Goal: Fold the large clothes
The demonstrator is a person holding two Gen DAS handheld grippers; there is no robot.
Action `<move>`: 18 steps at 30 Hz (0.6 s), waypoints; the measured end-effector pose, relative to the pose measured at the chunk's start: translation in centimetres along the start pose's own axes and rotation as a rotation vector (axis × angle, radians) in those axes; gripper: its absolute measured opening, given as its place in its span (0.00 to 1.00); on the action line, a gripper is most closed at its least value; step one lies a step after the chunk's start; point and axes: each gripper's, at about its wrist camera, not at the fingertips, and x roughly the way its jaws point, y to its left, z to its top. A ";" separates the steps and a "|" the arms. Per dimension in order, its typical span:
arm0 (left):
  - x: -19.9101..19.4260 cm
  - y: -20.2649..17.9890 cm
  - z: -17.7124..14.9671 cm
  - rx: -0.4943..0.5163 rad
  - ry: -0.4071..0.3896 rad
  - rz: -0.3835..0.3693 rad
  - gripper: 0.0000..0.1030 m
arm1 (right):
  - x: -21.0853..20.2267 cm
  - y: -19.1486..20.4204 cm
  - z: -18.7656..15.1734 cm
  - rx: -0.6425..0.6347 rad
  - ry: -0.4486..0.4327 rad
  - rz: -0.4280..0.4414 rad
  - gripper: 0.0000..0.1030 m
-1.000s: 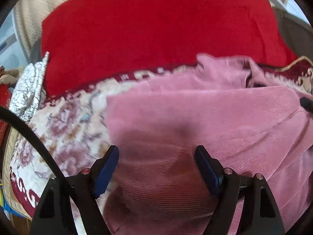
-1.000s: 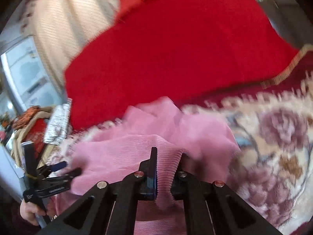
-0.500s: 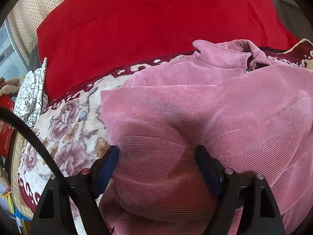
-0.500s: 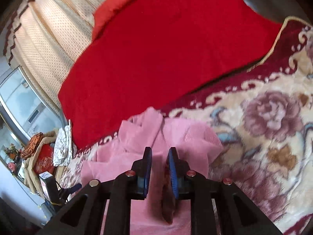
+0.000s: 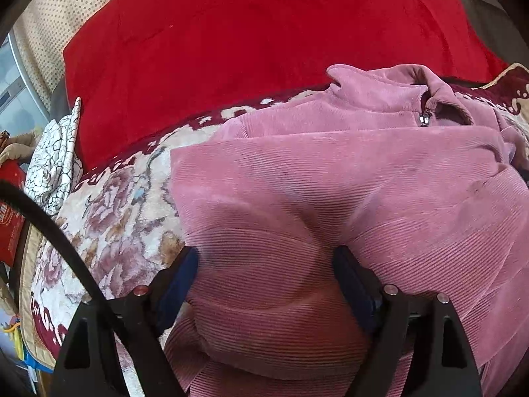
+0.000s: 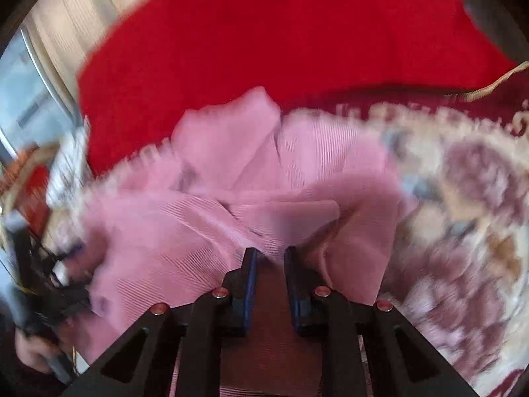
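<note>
Jacket (image 5: 330, 198) pink, on flowered rug (image 5: 115, 215) | left gripper (image 5: 264, 261) jaws spreading astride a bulge | right gripper (image 6: 269, 258) jaws slightly apart over cloth

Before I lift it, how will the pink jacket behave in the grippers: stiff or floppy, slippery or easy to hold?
The pink jacket will probably flop: it already lies in soft folds and bulges between the left gripper fingers, whose jaws are opening. Its ribbed cloth likely grips well, not slippery. Held at one point, the rest will probably sag onto the floral blanket.
</note>
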 end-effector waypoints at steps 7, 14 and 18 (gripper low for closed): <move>0.6 0.8 -0.5 -0.084 0.002 -0.016 0.91 | -2.7 1.1 -0.2 -0.043 -0.066 0.010 0.20; 0.7 1.0 -1.0 -0.142 0.018 -0.017 0.93 | -2.1 3.8 -1.3 -0.150 -0.068 -0.101 0.20; 0.4 0.8 -1.2 -0.153 0.018 -0.005 0.93 | -1.5 4.2 -1.6 -0.193 -0.083 -0.148 0.20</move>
